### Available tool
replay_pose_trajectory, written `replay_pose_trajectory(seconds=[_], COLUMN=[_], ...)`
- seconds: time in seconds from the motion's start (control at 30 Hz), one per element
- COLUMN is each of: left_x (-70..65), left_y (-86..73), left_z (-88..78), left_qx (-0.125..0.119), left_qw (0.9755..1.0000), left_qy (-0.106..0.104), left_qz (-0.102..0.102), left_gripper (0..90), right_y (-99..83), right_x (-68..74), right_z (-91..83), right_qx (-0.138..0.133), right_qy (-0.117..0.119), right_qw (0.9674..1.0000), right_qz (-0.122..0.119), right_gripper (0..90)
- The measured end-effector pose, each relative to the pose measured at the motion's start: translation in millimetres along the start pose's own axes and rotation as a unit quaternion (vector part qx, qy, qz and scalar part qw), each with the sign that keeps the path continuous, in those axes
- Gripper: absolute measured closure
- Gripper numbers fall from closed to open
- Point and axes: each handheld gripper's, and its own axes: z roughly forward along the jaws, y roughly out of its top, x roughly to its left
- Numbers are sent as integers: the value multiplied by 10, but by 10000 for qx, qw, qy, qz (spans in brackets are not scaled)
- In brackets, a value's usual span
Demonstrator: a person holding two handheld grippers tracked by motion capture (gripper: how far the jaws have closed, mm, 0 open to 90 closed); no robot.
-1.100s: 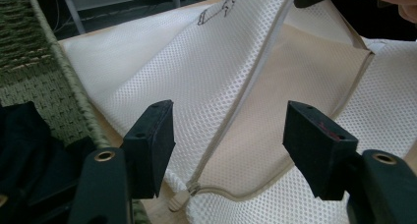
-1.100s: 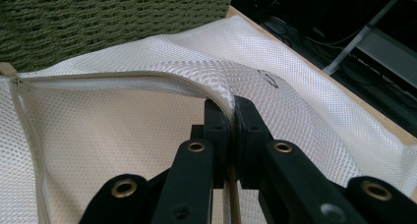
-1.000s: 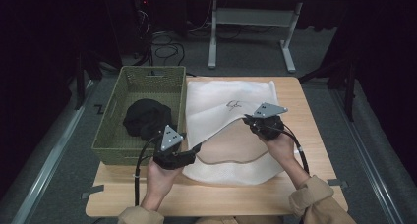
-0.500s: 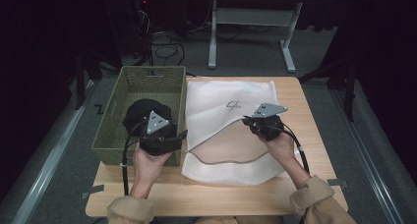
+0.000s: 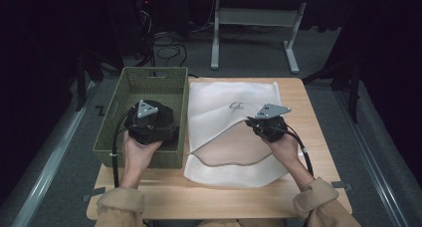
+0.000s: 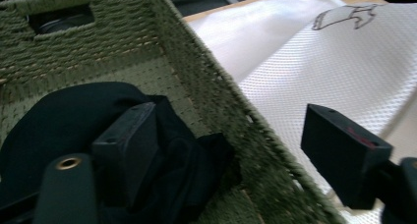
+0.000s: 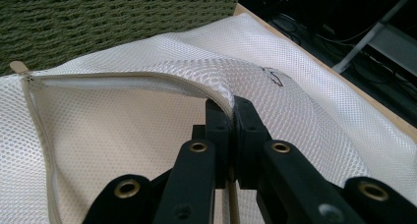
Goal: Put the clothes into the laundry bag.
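— Black garment (image 6: pixel 74 121) is seen bunched in the green basket (image 5: pixel 119 137), directly beneath the left gripper (image 5: pixel 149 123), whose jaws have just been opening and are held apart with nothing pressed between them.

— And the mesh bag (image 5: pixel 219 112)?

— It is laid flat on the worktop (image 5: pixel 199 197), just beside the basket. Its upper zipper edge (image 7: pixel 123 77) is pinched tight by the right gripper (image 7: pixel 231 106), so the mouth is kept lifted toward the basket side.

— So the garment is judged nearer the left hand, to be carried sideways into the opening.

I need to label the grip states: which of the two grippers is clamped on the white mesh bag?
The right gripper: shut on the white mesh bag edge. The left gripper stands open over the basket.
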Motion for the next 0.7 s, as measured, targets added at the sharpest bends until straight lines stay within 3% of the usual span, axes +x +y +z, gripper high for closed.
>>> replay_pose_trajectory(seconds=[0.27,0.53,0.7], left_x=[204,350,444], left_y=[7,-5,25], left_z=[143,228,279], left_qx=[215,337,417], left_qw=[9992,9982,9973], left_qy=[59,243,248], left_qz=[-342,-438,-542], left_gripper=[160,135,120], right_y=[-6,-4,2], right_x=[-14,-6,-6], right_z=[6,11,11], right_qx=[-6,32,46], right_qy=[31,17,11], right_qw=[10000,10000,10000], right_qz=[-19,-22,-30], right_gripper=[880,880,880])
